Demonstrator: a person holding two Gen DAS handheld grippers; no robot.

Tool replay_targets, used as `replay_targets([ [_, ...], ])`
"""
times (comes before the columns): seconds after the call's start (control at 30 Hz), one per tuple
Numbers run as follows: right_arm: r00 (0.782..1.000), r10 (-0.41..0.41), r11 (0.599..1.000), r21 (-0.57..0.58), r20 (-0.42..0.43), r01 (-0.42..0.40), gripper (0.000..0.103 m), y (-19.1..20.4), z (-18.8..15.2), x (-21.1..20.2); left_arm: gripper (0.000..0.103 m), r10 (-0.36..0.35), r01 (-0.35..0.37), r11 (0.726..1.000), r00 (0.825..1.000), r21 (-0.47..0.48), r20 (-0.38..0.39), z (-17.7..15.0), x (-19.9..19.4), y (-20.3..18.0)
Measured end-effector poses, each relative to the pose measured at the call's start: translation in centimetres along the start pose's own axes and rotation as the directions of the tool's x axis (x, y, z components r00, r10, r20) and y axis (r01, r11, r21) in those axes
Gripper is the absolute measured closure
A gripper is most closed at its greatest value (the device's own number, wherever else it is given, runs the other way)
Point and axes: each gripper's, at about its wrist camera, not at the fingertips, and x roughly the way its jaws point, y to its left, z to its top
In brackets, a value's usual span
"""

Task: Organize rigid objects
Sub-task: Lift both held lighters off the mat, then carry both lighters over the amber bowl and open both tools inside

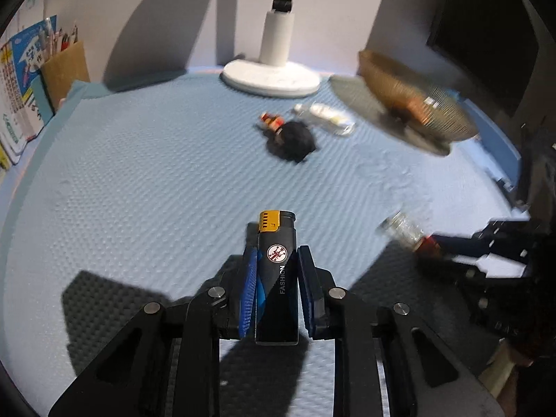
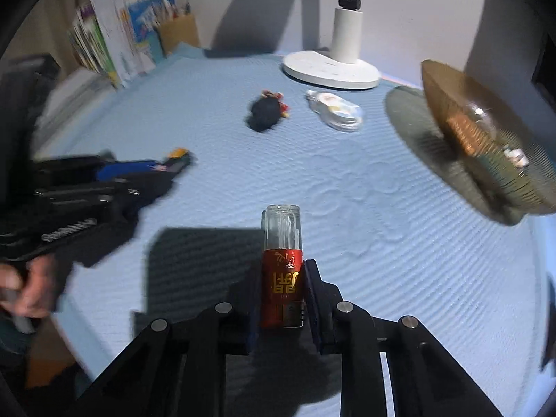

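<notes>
The lighter (image 1: 277,271) is clamped between the blue pads of the left hand-held gripper (image 1: 277,279), low in the centre of the left wrist view, its long axis running straight forward along the fingers, yellow cap outermost. The small bottle (image 2: 282,267) with the red label is gripped the same way by the right hand-held gripper (image 2: 283,295), clear end pointing away.

The woven basket (image 2: 486,146) lies at the right edge of the right wrist view and at upper right of the left one, so it is judged nearer the right hand-held gripper.

On the blue bench (image 1: 139,180), upper centre: one black object (image 1: 293,139) and one clear packet (image 1: 325,118), just beside each other. One lighter, one bottle and one basket are counted.
</notes>
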Motion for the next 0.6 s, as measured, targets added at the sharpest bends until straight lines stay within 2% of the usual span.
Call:
replay_targets([
  [0.07,0.998,0.039,0.999,0.028,0.046,-0.041,0.081,-0.6,0.5,-1.5,0.083,-0.015,0.014,1.000,1.000,0.012,0.027,0.8,-0.8,-0.7],
  [0.17,0.992,0.023,0.996,0.078,0.124,-0.033,0.081,-2.9,1.8,-4.7,0.083,-0.054,0.049,0.998,0.995,0.048,0.086,3.1,-2.4,-2.4],
  [0.23,0.983,-0.029,0.993,0.119,0.179,0.007,0.081,-4.9,2.7,-7.2,0.083,-0.077,0.066,0.994,0.988,0.087,0.136,5.1,-3.5,-3.9],
  [0.33,0.950,-0.173,0.970,0.211,0.258,0.119,0.081,-8.8,3.9,-11.2,0.083,-0.117,0.091,0.987,0.973,0.132,0.198,8.2,-4.7,-6.1],
  [0.4,0.917,-0.288,0.930,0.307,0.275,0.200,0.081,-12.2,5.0,-13.4,0.083,-0.137,0.101,0.983,0.959,0.153,0.248,11.4,-4.9,-7.9],
  [0.53,0.883,-0.385,0.818,0.542,0.269,0.191,0.081,-19.8,7.0,-15.8,0.083,-0.225,0.185,0.970,0.933,0.160,0.280,17.3,-3.6,-10.9],
  [0.6,0.869,-0.424,0.786,0.581,0.256,0.212,0.081,-21.7,7.5,-15.8,0.083,-0.280,0.250,0.957,0.924,0.144,0.260,19.9,-1.7,-12.3],
])
